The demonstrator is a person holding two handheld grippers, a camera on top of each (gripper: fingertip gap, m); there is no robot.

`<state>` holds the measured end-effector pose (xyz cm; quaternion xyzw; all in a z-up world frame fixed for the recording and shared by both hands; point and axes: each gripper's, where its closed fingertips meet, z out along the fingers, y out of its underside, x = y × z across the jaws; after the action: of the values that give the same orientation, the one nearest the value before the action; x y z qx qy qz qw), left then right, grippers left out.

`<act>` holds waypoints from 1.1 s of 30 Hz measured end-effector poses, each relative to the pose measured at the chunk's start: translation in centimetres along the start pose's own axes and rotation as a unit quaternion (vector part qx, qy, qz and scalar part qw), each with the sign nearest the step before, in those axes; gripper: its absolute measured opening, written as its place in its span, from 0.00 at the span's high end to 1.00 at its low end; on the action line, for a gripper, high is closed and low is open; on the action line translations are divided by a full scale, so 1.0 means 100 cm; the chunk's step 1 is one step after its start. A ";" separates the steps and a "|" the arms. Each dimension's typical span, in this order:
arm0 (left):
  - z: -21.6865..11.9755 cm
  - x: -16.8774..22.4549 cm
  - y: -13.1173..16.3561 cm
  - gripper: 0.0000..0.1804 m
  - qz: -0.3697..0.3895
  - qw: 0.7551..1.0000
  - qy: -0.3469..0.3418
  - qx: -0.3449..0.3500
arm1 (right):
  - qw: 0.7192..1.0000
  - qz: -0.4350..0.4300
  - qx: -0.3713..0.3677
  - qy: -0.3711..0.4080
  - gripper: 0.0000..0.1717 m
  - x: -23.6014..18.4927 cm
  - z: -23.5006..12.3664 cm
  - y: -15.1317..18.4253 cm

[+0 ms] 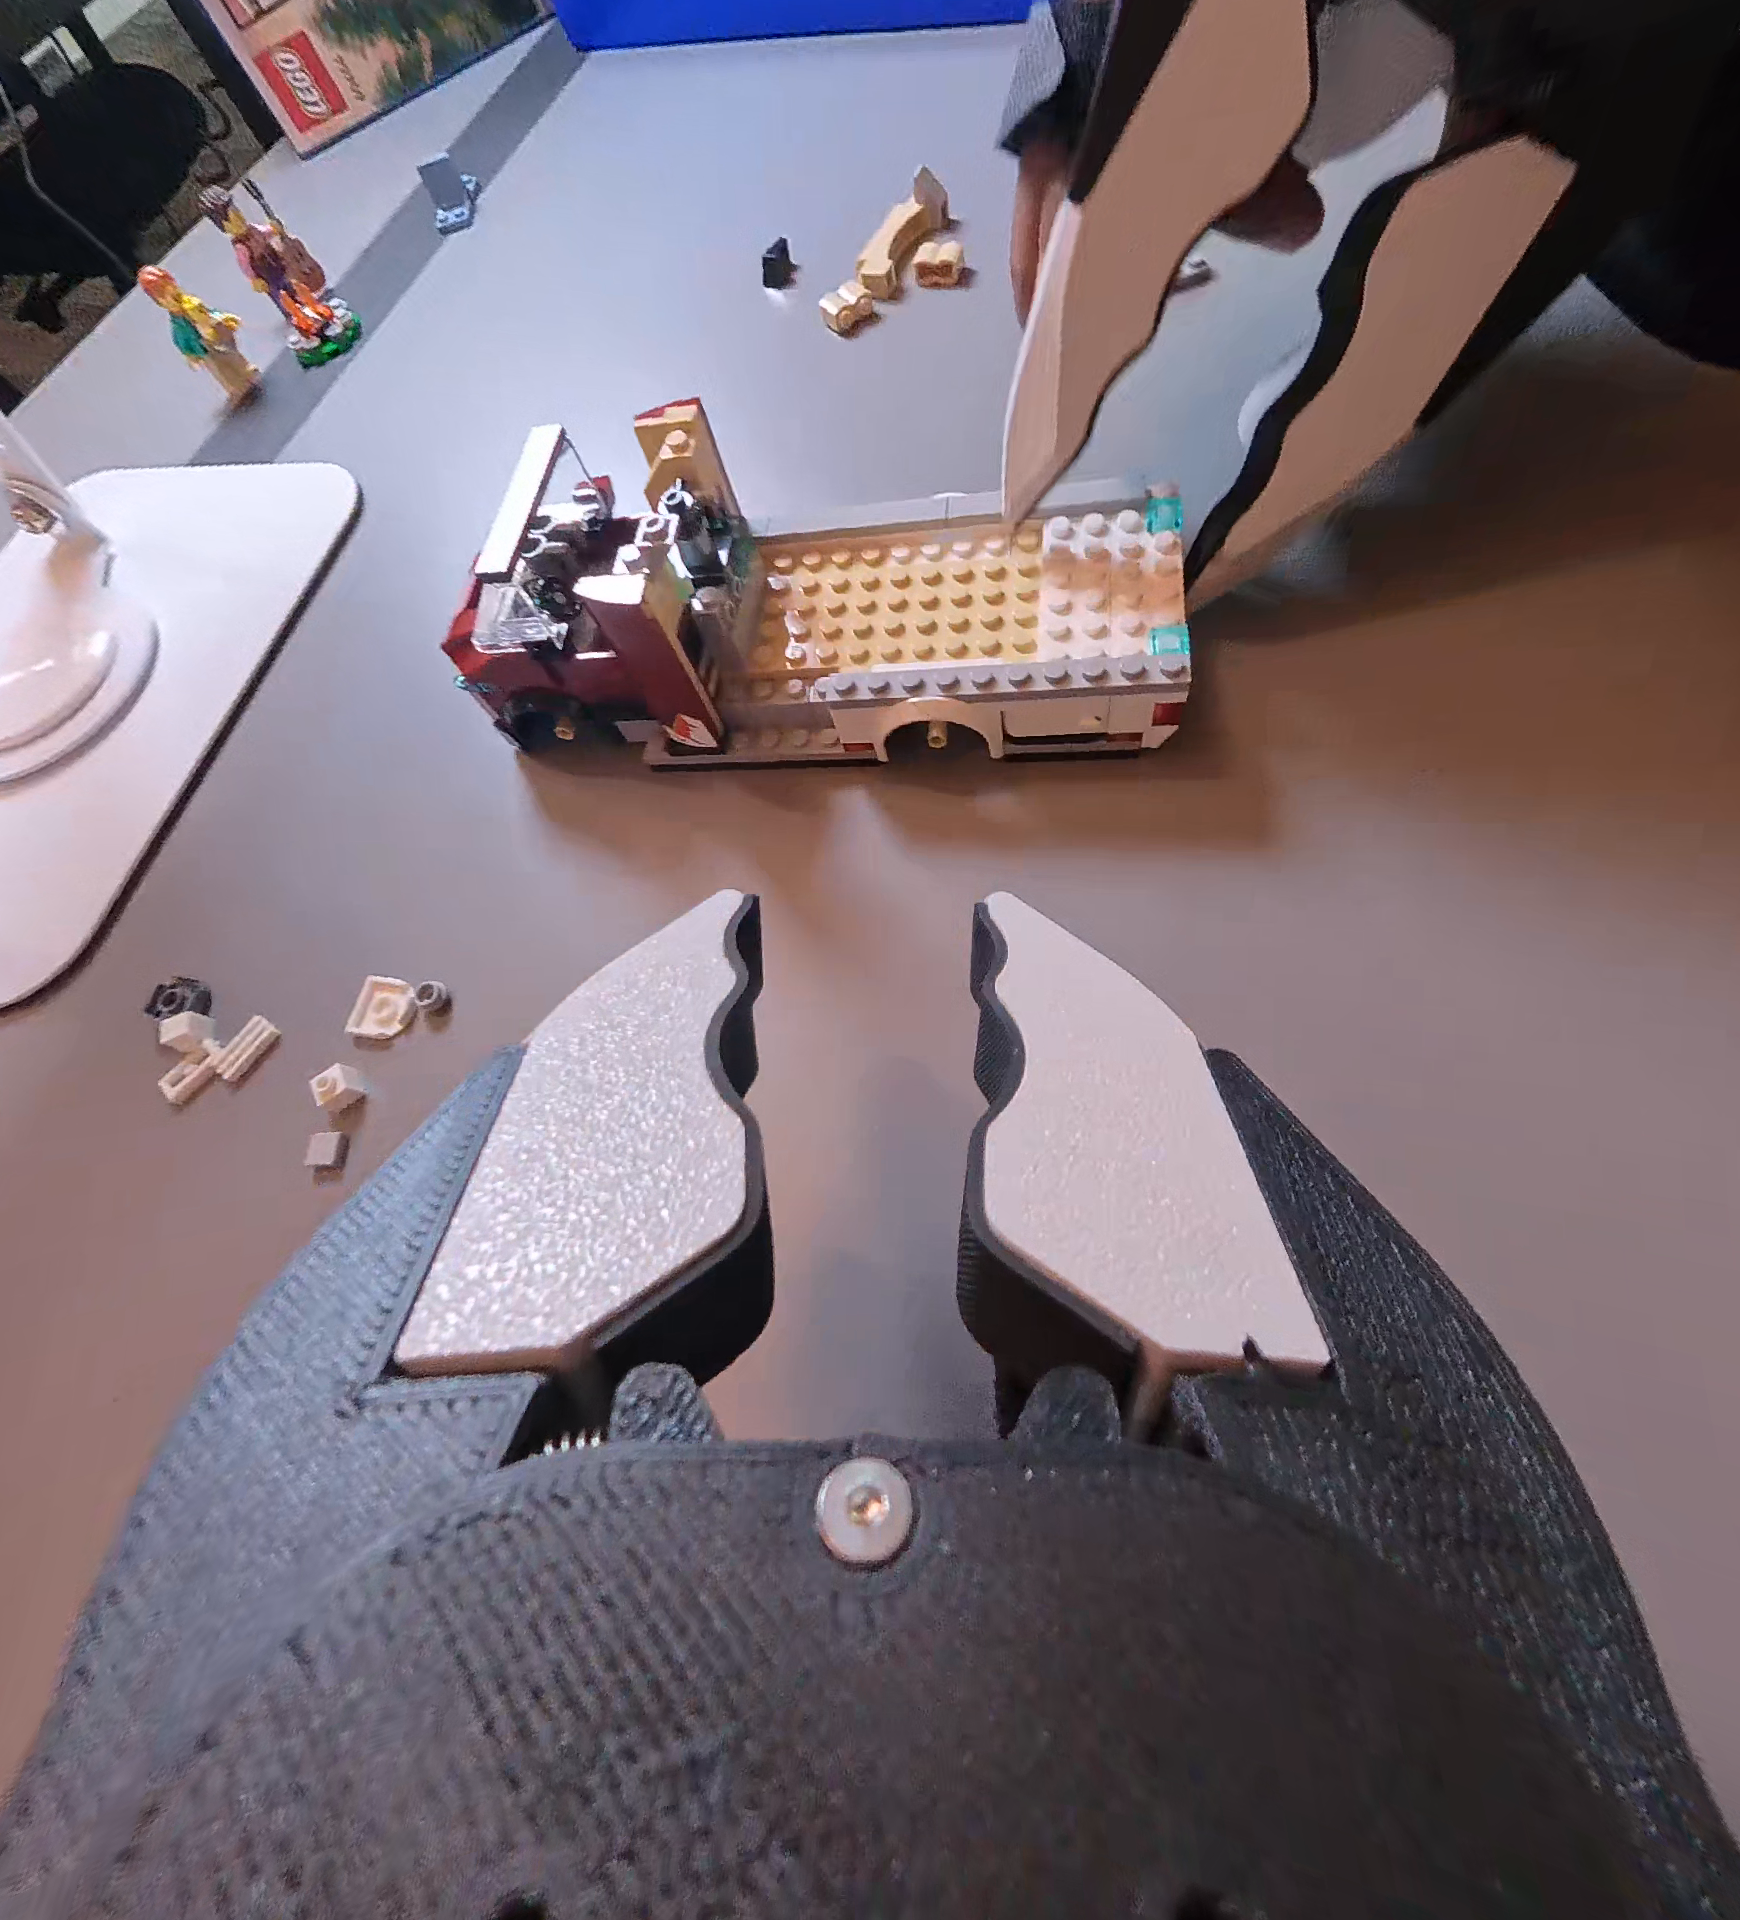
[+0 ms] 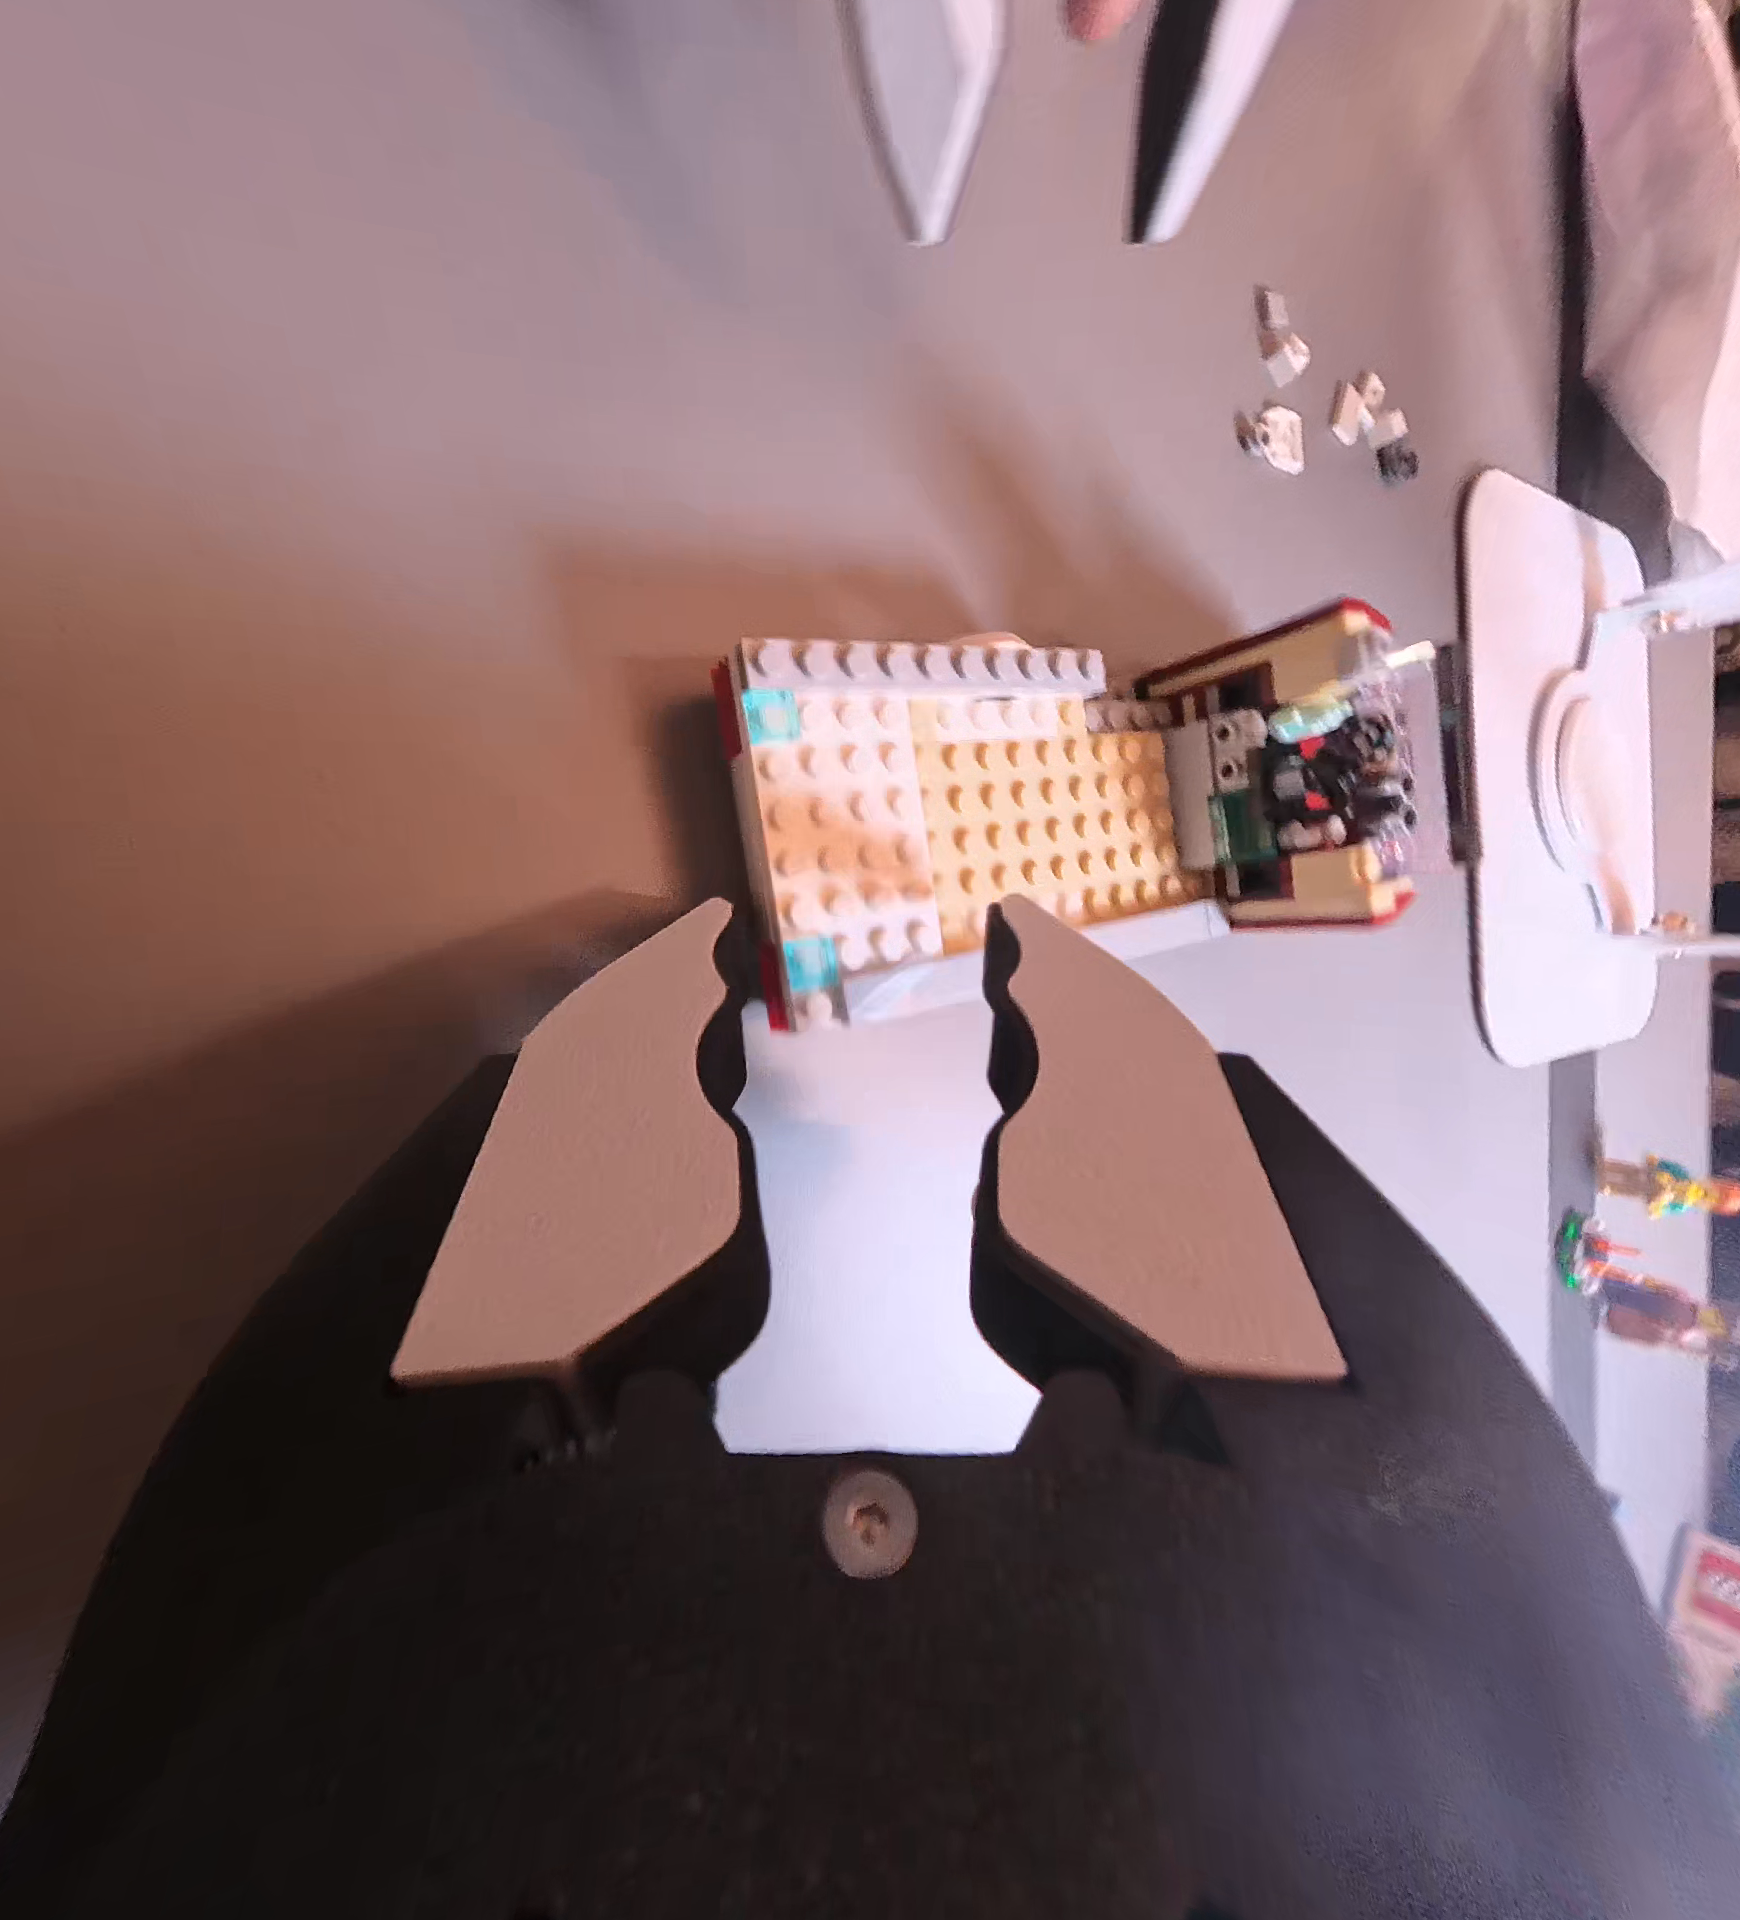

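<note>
Tongs (image 1: 864, 925) above brown tabletop (image 1: 1365, 935)

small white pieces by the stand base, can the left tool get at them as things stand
Probably yes: the left tool is open with nothing in it, and the small white pieces lie loose on bare table just left of it.

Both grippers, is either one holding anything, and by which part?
No. The left gripper is open over bare table; the right gripper is open around the toy truck's rear corner, not gripping it.
</note>
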<state>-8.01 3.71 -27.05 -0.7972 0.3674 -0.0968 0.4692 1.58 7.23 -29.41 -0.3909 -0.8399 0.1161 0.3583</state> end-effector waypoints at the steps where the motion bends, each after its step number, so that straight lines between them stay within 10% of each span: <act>1: 0.001 0.002 0.001 0.78 0.004 1.000 0.002 -0.003 | 1.000 0.020 0.007 0.001 0.75 0.002 -0.008 0.002; 13: -0.004 0.002 -0.005 0.81 0.012 1.000 -0.006 0.024 | 0.936 0.345 -0.070 -0.010 0.79 -0.004 -0.086 0.122; 19: -0.003 0.003 0.000 0.82 0.016 1.000 -0.009 0.016 | 0.929 0.349 -0.120 -0.028 0.95 -0.004 -0.065 0.128; 27: 0.000 0.007 0.007 0.83 0.021 1.000 -0.003 0.006 | 0.952 0.224 -0.200 -0.054 0.84 0.019 -0.078 0.169; 33: 0.001 0.002 0.007 0.83 0.009 1.000 -0.005 0.016 | 0.968 0.231 -0.094 -0.017 0.78 0.036 -0.069 0.110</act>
<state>-8.12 3.42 -27.72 -0.7866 0.3705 -0.0941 0.4849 11.11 16.67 -27.82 -0.6045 -0.7397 0.1224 0.2692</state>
